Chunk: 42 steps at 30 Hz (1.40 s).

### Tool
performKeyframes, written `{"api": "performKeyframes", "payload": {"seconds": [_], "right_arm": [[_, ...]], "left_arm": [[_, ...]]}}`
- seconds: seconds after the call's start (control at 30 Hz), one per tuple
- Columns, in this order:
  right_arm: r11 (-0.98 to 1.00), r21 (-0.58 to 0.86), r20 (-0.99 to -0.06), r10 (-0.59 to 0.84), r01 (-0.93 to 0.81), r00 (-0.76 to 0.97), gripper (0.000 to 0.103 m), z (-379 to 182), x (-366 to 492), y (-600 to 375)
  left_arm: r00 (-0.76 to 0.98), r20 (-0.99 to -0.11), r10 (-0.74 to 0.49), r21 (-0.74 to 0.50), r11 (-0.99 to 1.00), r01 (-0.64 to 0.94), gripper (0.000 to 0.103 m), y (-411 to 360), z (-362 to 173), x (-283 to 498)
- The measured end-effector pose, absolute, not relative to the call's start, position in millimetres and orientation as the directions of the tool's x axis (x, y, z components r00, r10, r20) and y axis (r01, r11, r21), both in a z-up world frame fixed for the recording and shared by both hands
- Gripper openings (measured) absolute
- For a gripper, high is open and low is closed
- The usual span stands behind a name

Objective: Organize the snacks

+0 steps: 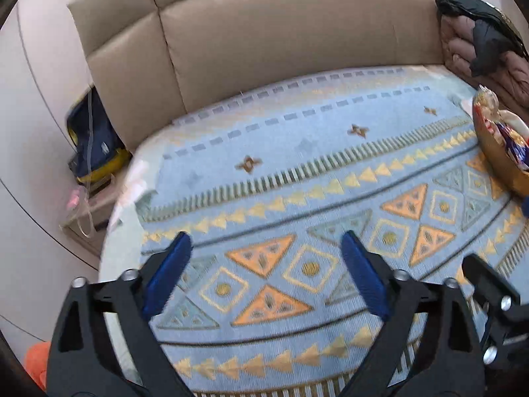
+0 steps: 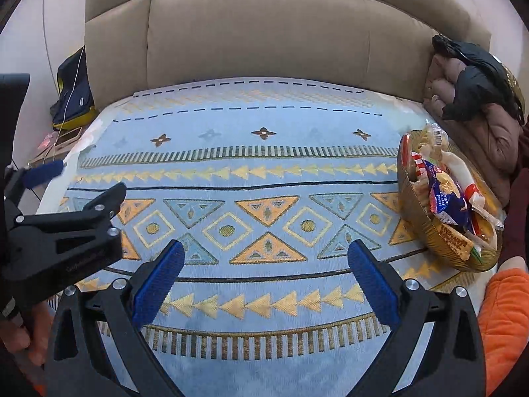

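A golden bowl (image 2: 444,253) stands on the right side of a blue patterned cloth (image 2: 264,172). It is heaped with wrapped snacks: a blue packet (image 2: 446,198), a brown bar (image 2: 456,240) and a red-and-white striped packet (image 2: 418,162). My right gripper (image 2: 266,246) hovers open over the cloth's middle, left of the bowl, holding nothing. My left gripper (image 1: 266,238) is also open and empty, lower left of the bowl (image 1: 496,160), which sits at that view's right edge. In the right wrist view the left gripper (image 2: 82,180) shows at the left.
A beige sofa back (image 2: 264,33) rises behind the cloth. A brown padded jacket (image 2: 489,132) with a black garment (image 2: 476,79) lies behind the bowl. A navy and yellow bag (image 1: 96,142) sits on a low stand at the left. An orange sleeve (image 2: 502,324) is at lower right.
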State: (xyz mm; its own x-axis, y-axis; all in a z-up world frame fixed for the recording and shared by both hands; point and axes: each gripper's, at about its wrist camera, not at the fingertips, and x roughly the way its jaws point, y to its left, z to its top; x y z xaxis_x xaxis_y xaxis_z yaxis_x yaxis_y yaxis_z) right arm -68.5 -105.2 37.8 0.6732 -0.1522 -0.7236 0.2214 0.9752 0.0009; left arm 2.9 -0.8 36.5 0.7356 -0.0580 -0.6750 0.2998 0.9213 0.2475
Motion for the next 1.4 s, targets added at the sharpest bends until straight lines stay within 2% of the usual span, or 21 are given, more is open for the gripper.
{"api": "performKeyframes", "payload": {"seconds": [0.07,0.3,0.57,0.87,1.0,1.2,1.4], "right_arm": [[0.972,-0.001,-0.72,-0.164,0.235,0.675,0.098,36,-69,-108],[0.966,0.048,-0.769,-0.126,0.254,0.627,0.098,16,-62,-120],[0.962,0.067,-0.779,-0.115,0.264,0.617,0.098,12,-60,-127],[0.967,0.038,-0.787,-0.125,0.25,0.604,0.098,7,-60,-120],[0.967,-0.001,-0.781,-0.16,0.255,0.604,0.098,9,-60,-122],[0.96,0.065,-0.798,-0.114,0.271,0.592,0.098,4,-59,-136],[0.961,0.072,-0.797,-0.105,0.266,0.595,0.098,4,-59,-137]], "left_arm": [[0.755,-0.654,-0.049,0.276,0.914,0.299,0.099,-5,33,1],[0.688,-0.724,-0.053,0.265,0.899,0.348,0.1,-10,17,1],[0.676,-0.735,-0.039,0.29,0.884,0.367,0.1,-16,9,1],[0.622,-0.781,-0.061,0.225,0.901,0.372,0.1,-8,6,9],[0.617,-0.785,-0.055,0.232,0.897,0.375,0.1,-10,5,9],[0.627,-0.778,-0.046,0.258,0.886,0.386,0.1,-14,5,6],[0.638,-0.769,-0.037,0.277,0.88,0.385,0.1,-17,6,3]]}}
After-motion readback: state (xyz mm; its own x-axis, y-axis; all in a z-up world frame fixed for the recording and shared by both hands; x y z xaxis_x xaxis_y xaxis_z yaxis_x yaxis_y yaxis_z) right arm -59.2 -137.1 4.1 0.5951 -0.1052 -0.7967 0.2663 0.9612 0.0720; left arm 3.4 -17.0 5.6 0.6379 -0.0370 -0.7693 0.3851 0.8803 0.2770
